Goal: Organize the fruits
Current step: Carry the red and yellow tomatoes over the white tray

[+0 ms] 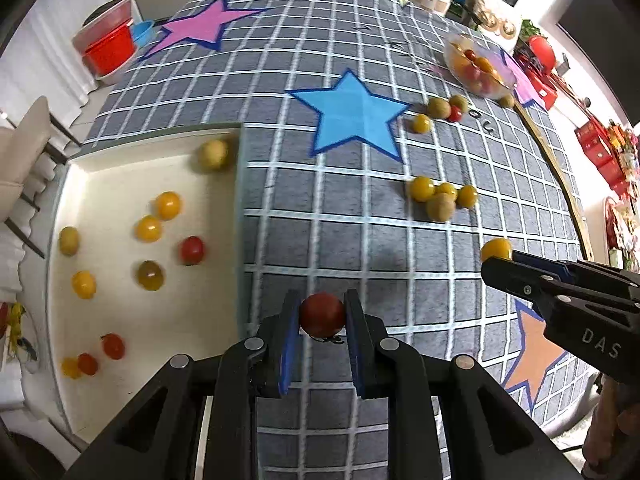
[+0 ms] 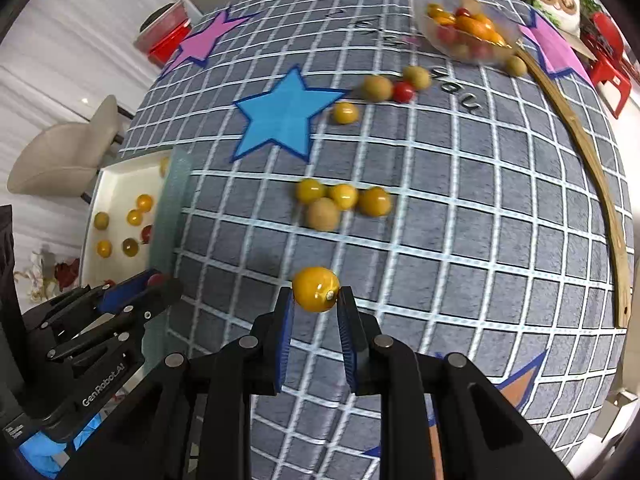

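Left gripper [image 1: 322, 316] fingers pinch a red tomato [image 1: 322, 315]; right gripper [image 2: 316, 296] fingers clamp a yellow tomato [image 2: 316, 289], seemingly near the tips, so it could slip and roll across the surface [image 2: 440, 200].

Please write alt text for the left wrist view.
The left gripper holds a red tomato above a grey checked cloth, beside a white tray of small fruits. The right gripper holds a yellow tomato.

Left hand-held gripper [image 1: 322, 316] and right hand-held gripper [image 2: 316, 300] both clamped, each gripping something.
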A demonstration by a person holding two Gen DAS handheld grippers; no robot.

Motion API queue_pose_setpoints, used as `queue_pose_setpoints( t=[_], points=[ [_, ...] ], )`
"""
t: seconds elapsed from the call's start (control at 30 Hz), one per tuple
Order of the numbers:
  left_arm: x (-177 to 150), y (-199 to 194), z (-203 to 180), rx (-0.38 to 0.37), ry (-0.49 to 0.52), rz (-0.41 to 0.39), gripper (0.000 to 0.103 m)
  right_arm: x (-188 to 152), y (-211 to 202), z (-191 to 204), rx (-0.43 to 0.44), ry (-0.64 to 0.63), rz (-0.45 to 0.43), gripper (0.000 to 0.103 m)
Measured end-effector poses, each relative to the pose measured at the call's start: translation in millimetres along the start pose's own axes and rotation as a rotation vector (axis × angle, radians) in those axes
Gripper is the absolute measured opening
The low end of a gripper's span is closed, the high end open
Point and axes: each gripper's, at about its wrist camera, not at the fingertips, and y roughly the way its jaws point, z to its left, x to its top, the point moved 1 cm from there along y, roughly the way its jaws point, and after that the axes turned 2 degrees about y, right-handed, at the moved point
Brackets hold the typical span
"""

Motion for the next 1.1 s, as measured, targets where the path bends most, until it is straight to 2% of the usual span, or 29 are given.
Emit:
queue_pose_setpoints(
  t=[0.33, 0.7, 0.9, 1.1],
  points=[
    [-19.8, -16.3, 60.1, 0.048, -0.087, -0.015, 0.023, 9.2, 2.3, 67.1, 0.025, -0.106, 0.015, 0.024],
    [-62.1, -11.8, 142.6, 0.139, -0.228, 0.016, 0.023, 11.8, 33.6, 150.1, 0.078, -0.246, 0.071, 0.024],
    [-79.9, 0.6, 165.5, 0.163, -0.269, 0.041, 0.023, 3.8, 60.0, 185.4, 0.101, -0.314, 0.118, 0.024],
    [-87.1, 9.9, 176.5, 0.163, -0.29, 0.036, 0.023, 0.3, 88.6, 199.5, 0.09, -0.349, 0.159, 0.024]
  ],
)
